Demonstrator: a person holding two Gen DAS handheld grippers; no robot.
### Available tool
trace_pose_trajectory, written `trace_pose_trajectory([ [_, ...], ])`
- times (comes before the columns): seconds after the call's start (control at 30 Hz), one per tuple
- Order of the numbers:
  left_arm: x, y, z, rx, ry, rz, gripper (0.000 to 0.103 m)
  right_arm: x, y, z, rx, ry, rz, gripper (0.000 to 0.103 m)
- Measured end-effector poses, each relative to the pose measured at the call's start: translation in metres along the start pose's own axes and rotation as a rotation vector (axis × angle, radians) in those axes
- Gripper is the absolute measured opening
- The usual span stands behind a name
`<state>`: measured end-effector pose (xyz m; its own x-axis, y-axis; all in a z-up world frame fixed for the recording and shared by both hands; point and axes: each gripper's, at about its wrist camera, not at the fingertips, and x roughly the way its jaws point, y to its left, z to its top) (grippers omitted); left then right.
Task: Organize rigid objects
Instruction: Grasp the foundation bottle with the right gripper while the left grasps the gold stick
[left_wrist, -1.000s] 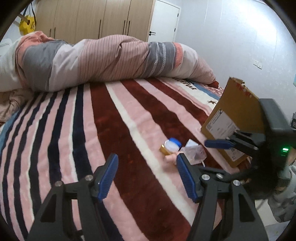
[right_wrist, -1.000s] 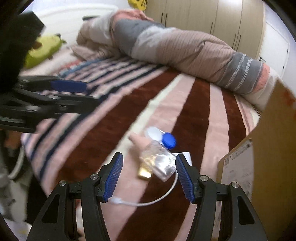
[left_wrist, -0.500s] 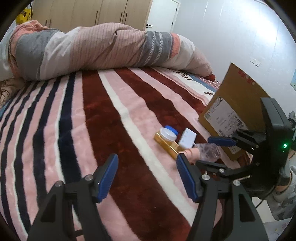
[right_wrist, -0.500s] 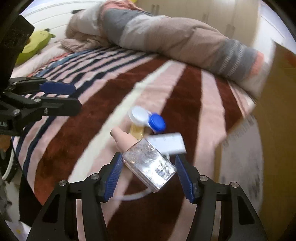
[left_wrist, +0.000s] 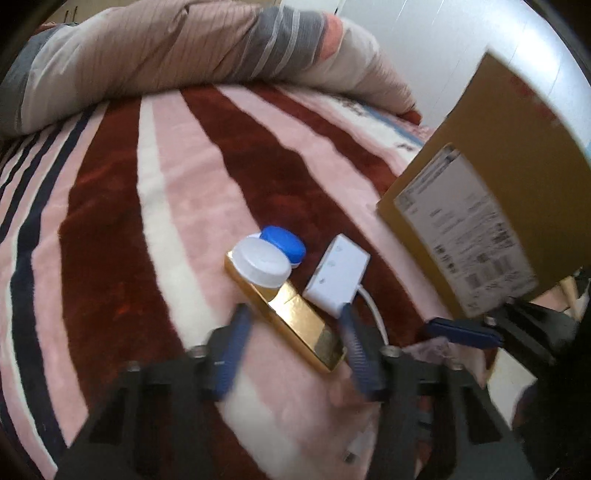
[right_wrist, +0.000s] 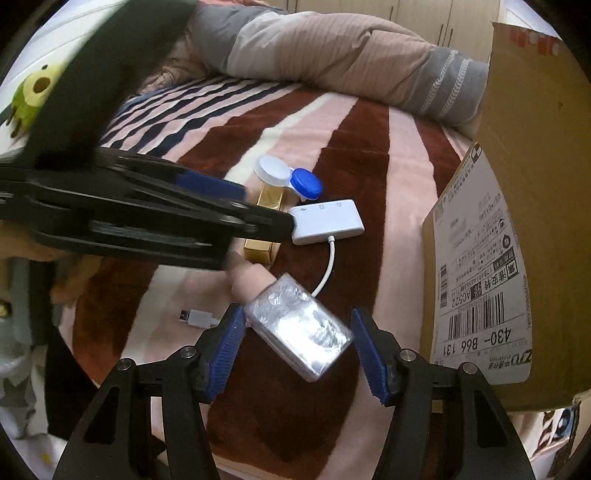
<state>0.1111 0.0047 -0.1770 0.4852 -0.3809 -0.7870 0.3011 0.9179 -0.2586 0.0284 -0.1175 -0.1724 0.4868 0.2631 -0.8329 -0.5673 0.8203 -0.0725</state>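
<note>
A gold bar-shaped box (left_wrist: 291, 317) lies on the striped blanket, with a white and blue contact lens case (left_wrist: 271, 254) on its far end and a white adapter (left_wrist: 336, 275) with a cable beside it. My left gripper (left_wrist: 293, 343) is open, its fingers either side of the gold box's near end. My right gripper (right_wrist: 295, 343) is open around a clear bottle with a pink cap (right_wrist: 295, 325), which lies on the blanket. The gold box (right_wrist: 266, 225), lens case (right_wrist: 291, 177) and adapter (right_wrist: 325, 221) show beyond it, partly behind the left gripper.
A tall cardboard box (right_wrist: 517, 221) with a shipping label stands at the right, also in the left wrist view (left_wrist: 491, 206). A rolled striped duvet (left_wrist: 184, 62) lies across the far side. A green plush toy (right_wrist: 33, 92) is at far left. The adapter's plug (right_wrist: 195, 317) lies near the bottle.
My left gripper has moved forward and down to straddle the gold box. My right gripper has moved closer to the bottle, which now lies between its fingers.
</note>
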Motion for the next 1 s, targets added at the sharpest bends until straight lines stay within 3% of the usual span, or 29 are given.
trace_pose_trajectory([
  [0.27,-0.018,0.009,-0.004,0.026,0.009,-0.001,0.021,-0.003,-0.002,-0.006,-0.019,0.013,0.028,0.056],
  [0.43,-0.023,0.018,-0.006,0.014,0.013,0.001,0.022,-0.011,-0.001,-0.005,-0.027,0.008,0.097,0.053],
  [0.5,-0.019,0.02,-0.006,-0.011,0.014,-0.031,0.022,-0.013,0.003,-0.005,-0.043,0.014,0.129,0.038],
  [0.57,-0.013,0.019,-0.005,-0.033,0.021,-0.057,0.026,-0.012,0.004,-0.004,-0.047,0.017,0.14,0.029],
  [0.67,-0.005,0.018,-0.005,-0.043,0.025,-0.057,0.03,-0.006,0.002,-0.001,-0.023,0.011,0.134,0.027],
  [0.8,-0.01,0.015,-0.008,-0.026,0.03,-0.057,0.023,-0.004,0.002,0.001,-0.008,-0.004,0.108,0.027],
  [1.0,-0.032,0.011,-0.022,0.027,0.048,0.007,0.015,-0.01,-0.005,-0.002,0.017,-0.014,0.084,0.027],
])
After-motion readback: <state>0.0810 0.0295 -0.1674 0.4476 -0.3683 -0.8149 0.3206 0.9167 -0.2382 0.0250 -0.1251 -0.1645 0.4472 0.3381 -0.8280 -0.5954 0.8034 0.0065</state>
